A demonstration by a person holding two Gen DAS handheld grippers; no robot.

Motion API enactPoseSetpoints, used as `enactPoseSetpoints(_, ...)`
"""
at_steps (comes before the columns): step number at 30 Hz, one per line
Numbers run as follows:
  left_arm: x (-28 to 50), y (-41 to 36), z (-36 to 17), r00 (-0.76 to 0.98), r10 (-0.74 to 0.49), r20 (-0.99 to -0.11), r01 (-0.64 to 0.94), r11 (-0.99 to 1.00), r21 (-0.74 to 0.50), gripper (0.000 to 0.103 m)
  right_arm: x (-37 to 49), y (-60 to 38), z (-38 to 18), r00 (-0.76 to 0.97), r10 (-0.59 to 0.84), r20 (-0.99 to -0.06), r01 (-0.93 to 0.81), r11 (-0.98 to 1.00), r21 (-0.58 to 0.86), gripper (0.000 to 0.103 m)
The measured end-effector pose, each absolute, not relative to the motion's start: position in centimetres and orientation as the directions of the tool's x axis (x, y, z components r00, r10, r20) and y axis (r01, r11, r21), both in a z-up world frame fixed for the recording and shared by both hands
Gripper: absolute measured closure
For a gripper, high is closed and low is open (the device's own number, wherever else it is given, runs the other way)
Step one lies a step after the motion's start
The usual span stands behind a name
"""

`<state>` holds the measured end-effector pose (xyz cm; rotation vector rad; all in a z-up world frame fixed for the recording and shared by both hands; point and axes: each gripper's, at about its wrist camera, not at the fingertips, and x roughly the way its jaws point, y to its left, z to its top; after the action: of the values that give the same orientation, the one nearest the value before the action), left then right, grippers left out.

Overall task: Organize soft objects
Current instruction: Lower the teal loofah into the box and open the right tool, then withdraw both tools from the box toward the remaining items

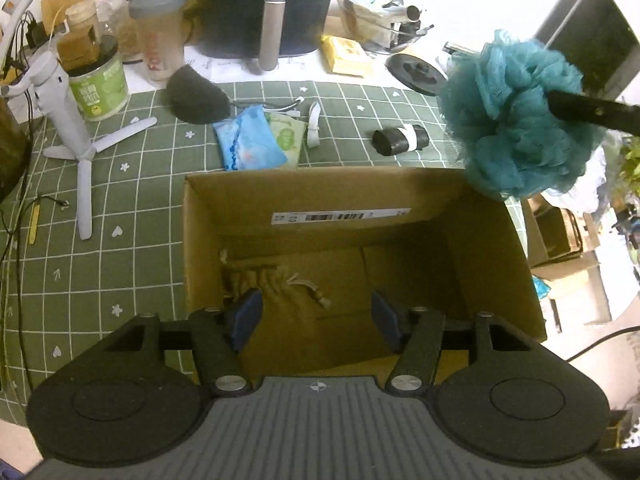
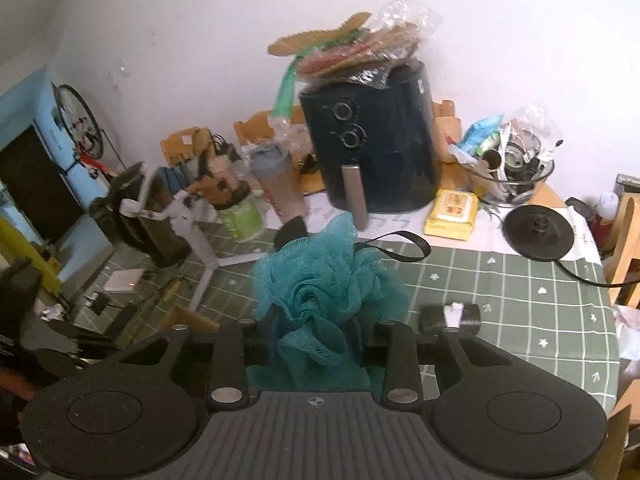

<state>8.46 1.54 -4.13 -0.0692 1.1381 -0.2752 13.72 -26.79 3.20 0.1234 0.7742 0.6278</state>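
Teal mesh pouf [image 2: 320,296] sits clamped in your right tool [image 2: 316,338], lifted above the counter [image 2: 520,292]. Your left tool [image 1: 316,316] gapes wide inside the cardboard box [image 1: 496,248], above the tan drawstring pouch [image 1: 276,292] on its floor.

Left hand-held gripper [image 1: 316,320]: matte black body, two round discs at the sides, grey ribbed plate in the middle with a small white crosshair mark. Black link arms with silver round screws at the joints. Blue pads [image 1: 248,312] on the fingertips. Right hand-held gripper [image 2: 316,336]: same black body, discs, grey ribbed plate, crosshair mark, silver screws.
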Motion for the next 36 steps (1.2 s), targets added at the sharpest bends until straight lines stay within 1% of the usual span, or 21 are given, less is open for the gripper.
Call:
enactPoseSetpoints(3, 8.1, 1.6, -3.8, 0.404, -0.251, -0.88, 0.172, 0.965, -0.196, 0.044, 12.4, -26.7, 4.7, 0.539, 0.601, -0.59, -0.506, 0.791, 0.344, 0.067)
enactPoseSetpoints(7, 7.7, 1.9, -3.4, 0.424, -0.234, -0.875, 0.148, 0.971, -0.188, 0.044, 11.1, -25.8, 5.5, 0.506, 0.632, -0.586, -0.546, 0.761, 0.349, 0.067)
enactPoseSetpoints(15, 6.3, 2.2, -2.7, 0.45, -0.237, -0.861, 0.103, 0.971, -0.213, 0.044, 10.3, -23.3, 3.0, 0.398, 0.669, -0.628, -0.567, 0.717, 0.404, 0.067)
enactPoseSetpoints(16, 6.1, 2.2, -2.6, 0.457, -0.237, -0.857, 0.103, 0.971, -0.214, 0.044, 10.3, -22.8, 2.7, 0.383, 0.671, -0.634, -0.573, 0.711, 0.407, 0.065)
enactPoseSetpoints(17, 6.0, 2.2, -2.5, 0.464, -0.234, -0.854, 0.099, 0.972, -0.212, 0.044, 10.4, -22.3, 2.3, 0.366, 0.666, -0.649, -0.578, 0.71, 0.403, 0.063)
enactPoseSetpoints(18, 6.0, 2.3, -2.3, 0.471, -0.228, -0.852, 0.091, 0.973, -0.21, 0.044, 10.5, -21.7, 1.7, 0.351, 0.655, -0.67, -0.58, 0.713, 0.393, 0.053)
enactPoseSetpoints(19, 5.9, 2.4, -2.3, 0.478, -0.223, -0.85, 0.084, 0.974, -0.208, 0.044, 10.5, -21.1, 1.0, 0.342, 0.636, -0.692, -0.581, 0.722, 0.376, 0.041)
enactPoseSetpoints(21, 5.8, 2.7, -2.1, 0.494, -0.209, -0.844, 0.071, 0.977, -0.2, 0.044, 10.2, -20.7, 0.1, 0.348, 0.613, -0.71, -0.582, 0.735, 0.349, 0.032)
enactPoseSetpoints(22, 5.8, 2.9, -2.0, 0.502, -0.199, -0.842, 0.062, 0.979, -0.195, 0.044, 9.9, -20.6, -0.4, 0.344, 0.607, -0.716, -0.583, 0.736, 0.344, 0.023)
enactPoseSetpoints(23, 5.7, 3.1, -2.0, 0.509, -0.19, -0.839, 0.052, 0.98, -0.19, 0.044, 9.7, -20.6, -0.6, 0.351, 0.597, -0.722, -0.578, 0.744, 0.334, 0.018)
enactPoseSetpoints(24, 5.7, 3.3, -2.0, 0.515, -0.184, -0.837, 0.045, 0.981, -0.187, 0.044, 9.5, -20.7, -0.8, 0.368, 0.587, -0.722, -0.57, 0.755, 0.323, 0.007)
enactPoseSetpoints(25, 5.7, 3.5, -2.0, 0.519, -0.176, -0.837, 0.036, 0.982, -0.184, 0.044, 9.4, -21.0, -1.0, 0.38, 0.581, -0.719, -0.563, 0.763, 0.319, 0.001)
enactPoseSetpoints(28, 6.1, 4.1, -2.0, 0.529, -0.147, -0.836, -0.002, 0.985, -0.174, 0.044, 9.3, -21.7, -1.5, 0.402, 0.561, -0.724, -0.523, 0.789, 0.321, 0.0)
enactPoseSetpoints(32, 6.6, 4.6, -2.0, 0.546, -0.106, -0.831, -0.024, 0.99, -0.142, 0.044, 9.2, -22.7, -2.7, 0.437, 0.496, -0.751, -0.457, 0.841, 0.29, 0.0)
enactPoseSetpoints(34, 6.9, 4.6, -2.5, 0.539, -0.089, -0.837, -0.031, 0.992, -0.125, 0.044, 9.2, -22.9, -3.4, 0.441, 0.465, -0.768, -0.429, 0.86, 0.275, 0.0)
enactPoseSetpoints(36, 7.2, 4.6, -3.4, 0.519, -0.075, -0.851, -0.036, 0.993, -0.109, 0.044, 9.3, -23.2, -4.5, 0.432, 0.457, -0.778, -0.392, 0.872, 0.294, 0.0)
